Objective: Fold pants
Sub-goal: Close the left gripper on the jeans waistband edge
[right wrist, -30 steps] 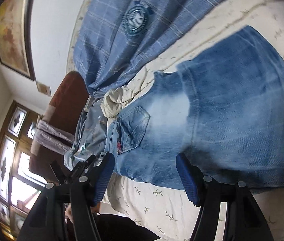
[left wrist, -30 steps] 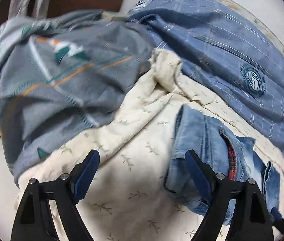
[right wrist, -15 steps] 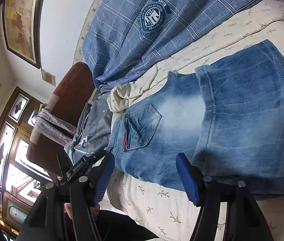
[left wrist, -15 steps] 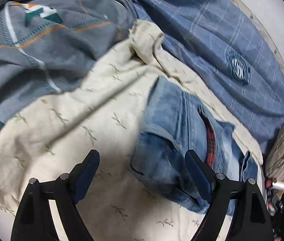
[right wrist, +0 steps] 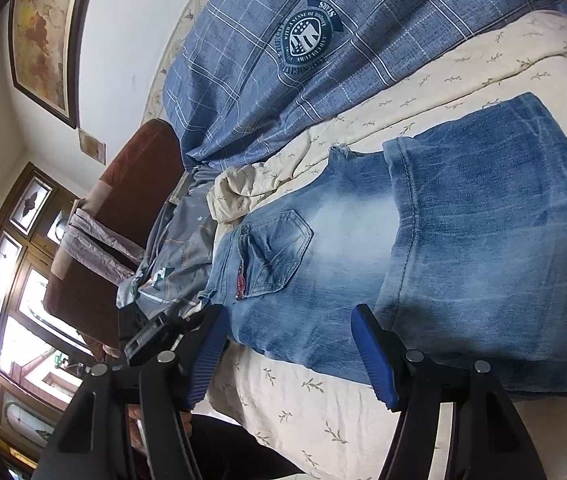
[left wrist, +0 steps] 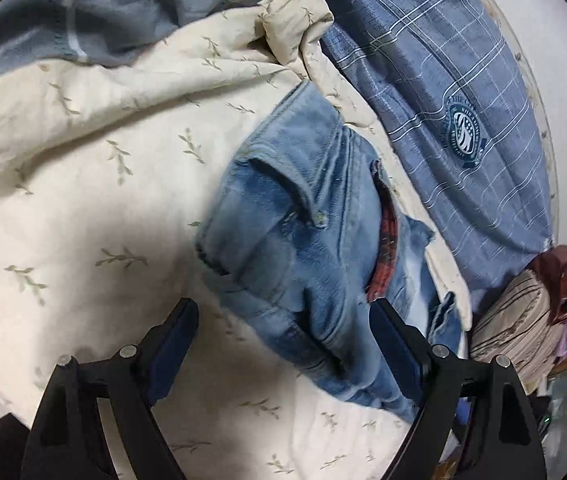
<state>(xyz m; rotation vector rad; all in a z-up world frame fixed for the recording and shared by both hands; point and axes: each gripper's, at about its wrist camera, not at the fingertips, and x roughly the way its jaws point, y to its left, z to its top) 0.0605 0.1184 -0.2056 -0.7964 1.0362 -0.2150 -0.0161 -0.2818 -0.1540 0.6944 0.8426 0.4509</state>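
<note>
Faded blue jeans (right wrist: pixel 423 240) lie on a cream leaf-print sheet (right wrist: pixel 315 396), with the legs folded back over the seat. Their back pocket (right wrist: pixel 279 252) faces up. In the left wrist view the waistband end of the jeans (left wrist: pixel 307 248) lies bunched, with red plaid lining (left wrist: pixel 387 248) showing. My left gripper (left wrist: pixel 283 344) is open and empty, just above the waistband end. My right gripper (right wrist: pixel 289 350) is open and empty, above the near edge of the jeans at the seat.
A blue plaid quilt with a round crest (left wrist: pixel 463 128) lies beyond the jeans, also in the right wrist view (right wrist: pixel 307 40). A grey patterned garment (left wrist: pixel 103 12) lies at the far left. A striped bag (left wrist: pixel 511 320) sits at the right. A brown headboard (right wrist: pixel 123 184) stands behind.
My left gripper has moved right and closer to the jeans' waistband end. My right gripper has pulled back a little from the jeans. Both stay open.
</note>
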